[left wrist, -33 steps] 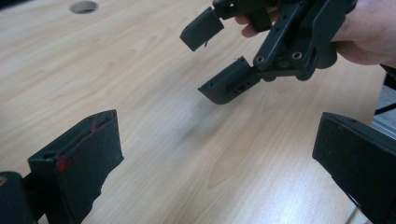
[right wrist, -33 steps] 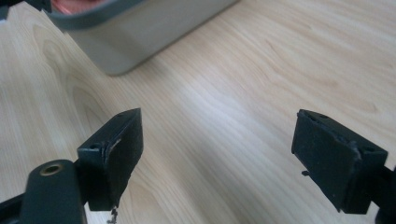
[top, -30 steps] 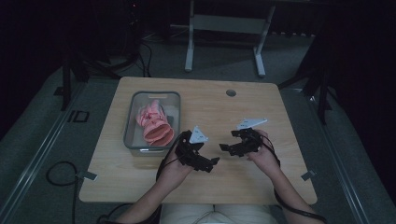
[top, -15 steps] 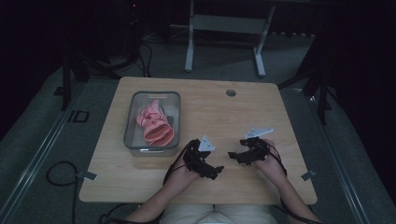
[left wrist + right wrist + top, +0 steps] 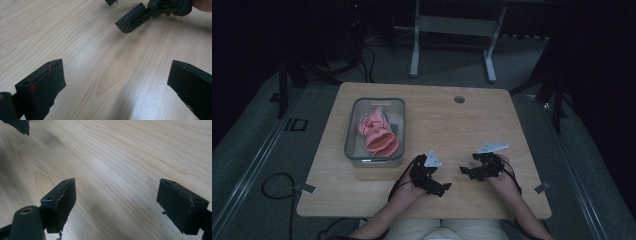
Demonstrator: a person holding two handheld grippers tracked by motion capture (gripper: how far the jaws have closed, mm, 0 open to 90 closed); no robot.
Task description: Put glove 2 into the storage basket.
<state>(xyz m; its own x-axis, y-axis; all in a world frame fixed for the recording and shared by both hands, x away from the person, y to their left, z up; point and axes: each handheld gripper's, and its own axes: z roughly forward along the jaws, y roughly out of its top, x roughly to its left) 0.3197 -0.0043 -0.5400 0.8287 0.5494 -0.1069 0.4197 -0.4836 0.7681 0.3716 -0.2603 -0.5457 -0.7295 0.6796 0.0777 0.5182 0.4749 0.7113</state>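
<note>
From above, the person is holding the left tongs (image 5: 443,188) and the right tongs (image 5: 463,171) low over the near edge of the tabletop (image 5: 472,125), tips pointing toward each other with a small gap between. The pink cloth (image 5: 377,132) is lying bunched inside the clear tray (image 5: 353,127), well apart from both tools, off to the left and farther back. Neither tool is carrying anything.

Looking along the left tongs (image 5: 115,82), the jaws are standing wide apart over bare wood, and the tip of the right tongs (image 5: 132,18) is showing at the top.

Looking along the right tongs (image 5: 116,202), these jaws too are spread wide, nothing between them but wood grain.

If the cloth is the next thing to fetch, I would judge the left tool the handier one: it should be coming in over the tray's near wall with jaws kept wide, dropping onto a raised fold, and closing on a thick bunch rather than a thin edge.
</note>
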